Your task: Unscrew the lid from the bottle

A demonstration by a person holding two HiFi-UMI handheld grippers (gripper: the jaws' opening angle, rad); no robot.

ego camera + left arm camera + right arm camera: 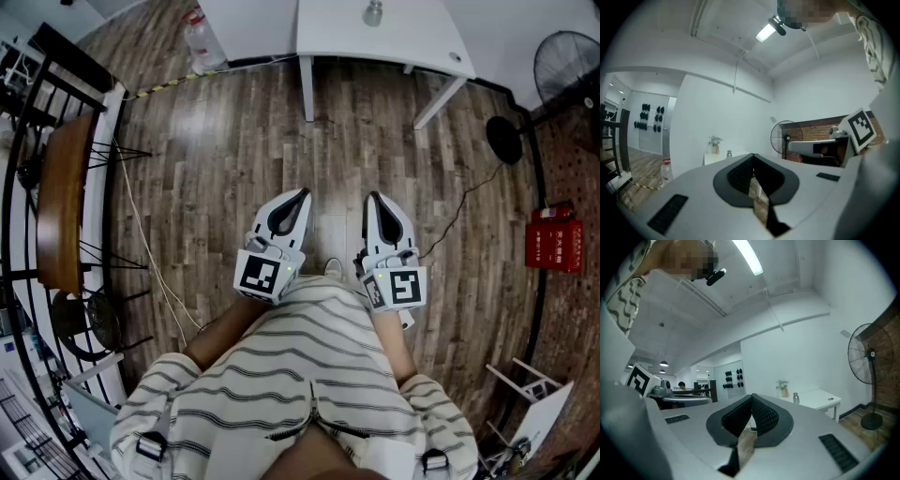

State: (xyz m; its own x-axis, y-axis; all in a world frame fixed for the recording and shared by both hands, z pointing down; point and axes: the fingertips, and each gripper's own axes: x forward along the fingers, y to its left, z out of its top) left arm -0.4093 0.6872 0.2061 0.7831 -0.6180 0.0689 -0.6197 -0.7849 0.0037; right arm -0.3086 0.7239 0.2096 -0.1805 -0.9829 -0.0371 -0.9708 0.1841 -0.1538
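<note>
Bottle (796, 398) upright on white table (820, 399)

Head view looks steeply down; both gripper views look level toward the distant white table (403, 42) all 3 share.

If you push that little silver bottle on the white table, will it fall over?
Probably not from a light nudge: the silver bottle stands upright and looks short. It looks like metal, so likely stiff and a bit slippery. The white table looks smooth, so it may slide before tipping.
</note>
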